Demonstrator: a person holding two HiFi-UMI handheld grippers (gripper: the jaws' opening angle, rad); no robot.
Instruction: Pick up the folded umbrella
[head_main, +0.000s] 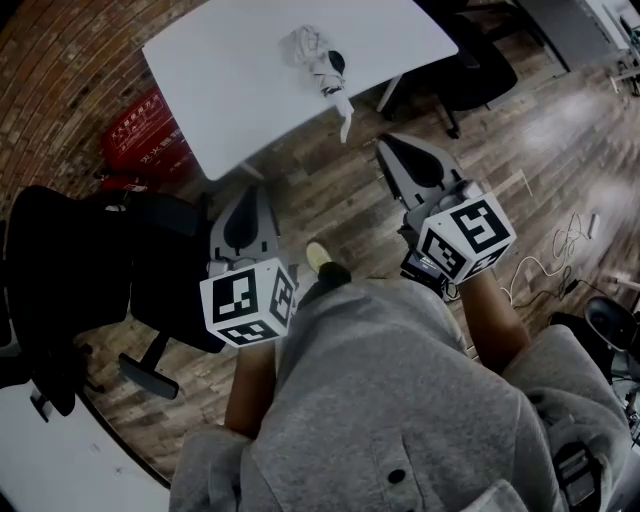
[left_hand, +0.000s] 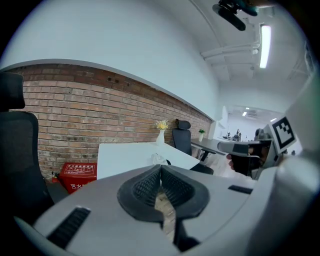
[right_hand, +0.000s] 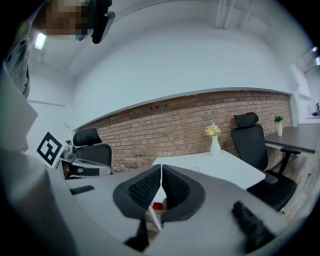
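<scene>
The folded umbrella, white with a black part, lies on the white table near its front edge, and its strap hangs over that edge. In the left gripper view the umbrella shows small just beyond the jaw tips. My left gripper and right gripper are both held above the wooden floor, short of the table and pointing toward it. Each one's jaws meet at the tips, with nothing between them. The left gripper and the right gripper look across the table toward a brick wall.
A black office chair stands close at my left, with a red box by the brick wall behind it. Another black chair sits right of the table. A vase of yellow flowers stands at the table's far side. Cables lie on the floor at right.
</scene>
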